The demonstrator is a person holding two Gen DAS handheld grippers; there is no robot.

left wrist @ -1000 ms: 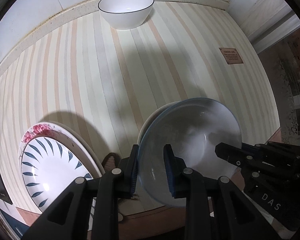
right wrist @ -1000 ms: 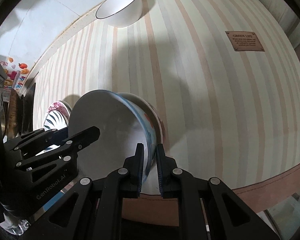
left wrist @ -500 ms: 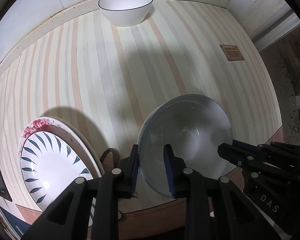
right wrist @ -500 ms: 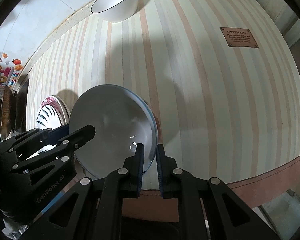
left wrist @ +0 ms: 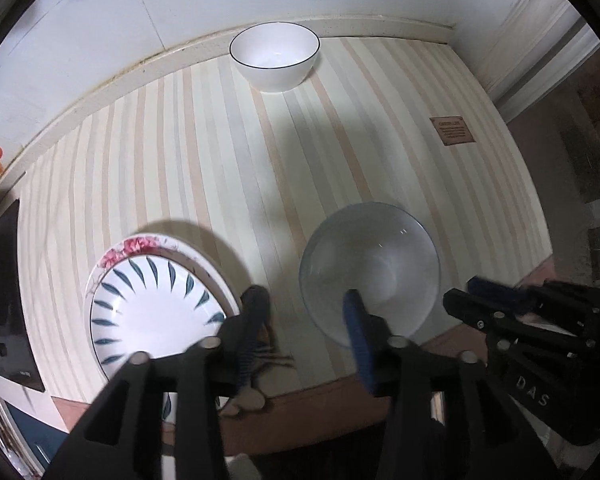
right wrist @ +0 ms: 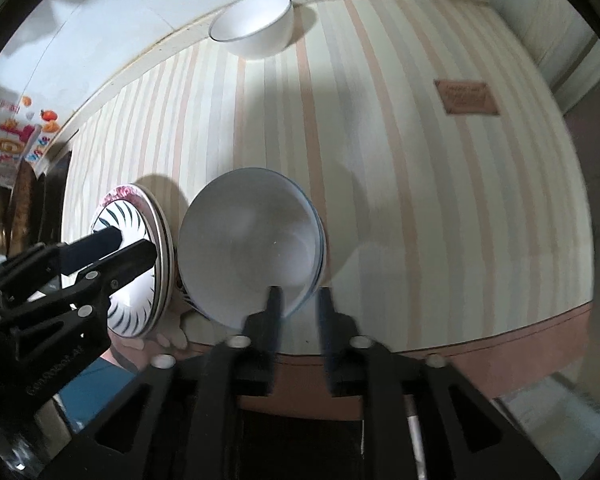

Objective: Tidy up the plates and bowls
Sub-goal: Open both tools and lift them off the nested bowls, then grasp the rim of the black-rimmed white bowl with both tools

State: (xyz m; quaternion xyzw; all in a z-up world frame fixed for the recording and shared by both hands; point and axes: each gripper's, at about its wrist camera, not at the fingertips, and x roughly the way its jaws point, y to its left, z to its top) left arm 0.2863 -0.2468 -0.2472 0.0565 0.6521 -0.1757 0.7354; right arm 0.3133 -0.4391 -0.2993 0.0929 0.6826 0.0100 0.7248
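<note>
**Trainee:** What is the state of the equipment at this step?

**Instructor:** Both sets of tongs stand apart and grip nothing. The left tongs (left wrist: 302,330) straddle the gap between the plate stack (left wrist: 156,304) and the pale blue bowl (left wrist: 370,272). The right tongs (right wrist: 298,304) sit at the near rim of the same pale blue bowl (right wrist: 252,244), one finger over the rim, the other just outside it.

**Trainee:** Where do the task items sit?

**Instructor:** The pale blue bowl rests upright on the striped worktop (left wrist: 204,168), near its front edge. From the right wrist view it appears nested on a second dish, whose rim shows at its right side; what that dish is cannot be told. The plate stack, a leaf-patterned plate on a floral one, lies just beside it. A white bowl (left wrist: 274,56) stands well apart, against the back wall.

**Trainee:** What does the operator do here to perform the step well?

**Instructor:** The placement of the pale blue bowl looks complete, so the likely step is withdrawal. The operator should:

1. Keep both tongs spread until every finger is clear of the rim.
2. Lift the right tongs up and back, not sideways, to avoid dragging the bowl toward the worktop edge.
3. Keep the left tongs off the plate stack while retreating.
4. Confirm the bowl sits level before reaching for the white bowl.
</note>
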